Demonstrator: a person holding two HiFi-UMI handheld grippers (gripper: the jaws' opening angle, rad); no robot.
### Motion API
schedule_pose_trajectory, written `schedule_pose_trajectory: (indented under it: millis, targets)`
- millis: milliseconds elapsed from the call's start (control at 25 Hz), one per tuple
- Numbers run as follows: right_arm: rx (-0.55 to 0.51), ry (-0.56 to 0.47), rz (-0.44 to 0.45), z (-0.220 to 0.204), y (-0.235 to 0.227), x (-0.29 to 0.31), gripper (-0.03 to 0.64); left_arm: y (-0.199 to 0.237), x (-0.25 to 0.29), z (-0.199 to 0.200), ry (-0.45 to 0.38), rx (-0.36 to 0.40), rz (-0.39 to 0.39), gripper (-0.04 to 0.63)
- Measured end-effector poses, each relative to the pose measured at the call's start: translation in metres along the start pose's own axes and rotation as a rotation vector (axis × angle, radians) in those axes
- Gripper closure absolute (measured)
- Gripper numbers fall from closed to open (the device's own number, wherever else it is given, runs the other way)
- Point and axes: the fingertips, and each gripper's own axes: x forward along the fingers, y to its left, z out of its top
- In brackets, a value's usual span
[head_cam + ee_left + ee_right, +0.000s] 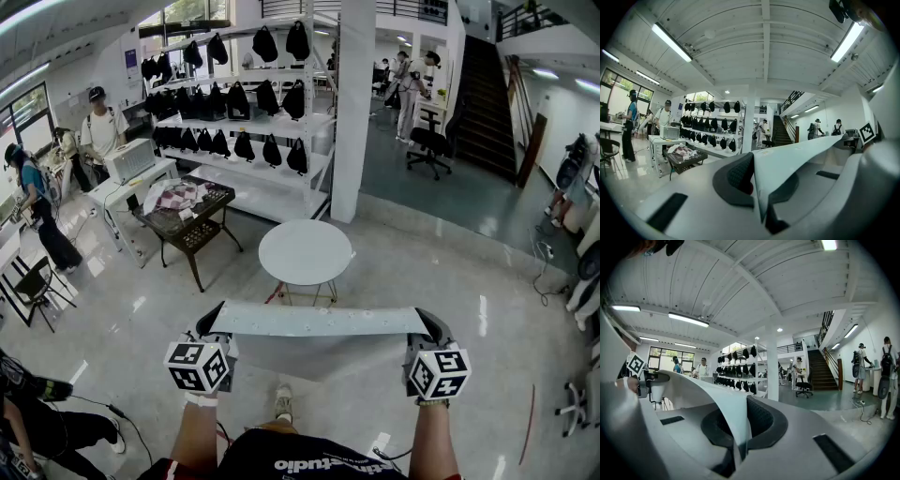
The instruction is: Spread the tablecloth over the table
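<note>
The left gripper [214,319] and right gripper [429,323] each pinch a tablecloth [319,321] corner, stretching it level just short of the round table [305,251], ready for draping.

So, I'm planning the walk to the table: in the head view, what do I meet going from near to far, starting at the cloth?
The tablecloth → round white table → white pillar → staircase.

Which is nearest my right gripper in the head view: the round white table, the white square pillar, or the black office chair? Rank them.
1. Round white table, just ahead, to the left.
2. White square pillar, behind the table.
3. Black office chair, farthest back.
</note>
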Motion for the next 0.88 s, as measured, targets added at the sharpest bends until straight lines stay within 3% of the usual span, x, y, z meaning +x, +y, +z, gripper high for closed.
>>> schedule_pose_trajectory:
  millis: [880]
  targets:
    - [-0.019, -0.021, -0.029, -0.002, -0.014, 0.012, 0.591, -0.003, 0.026, 0.009, -0.046, 0.003, -0.022, 0.578]
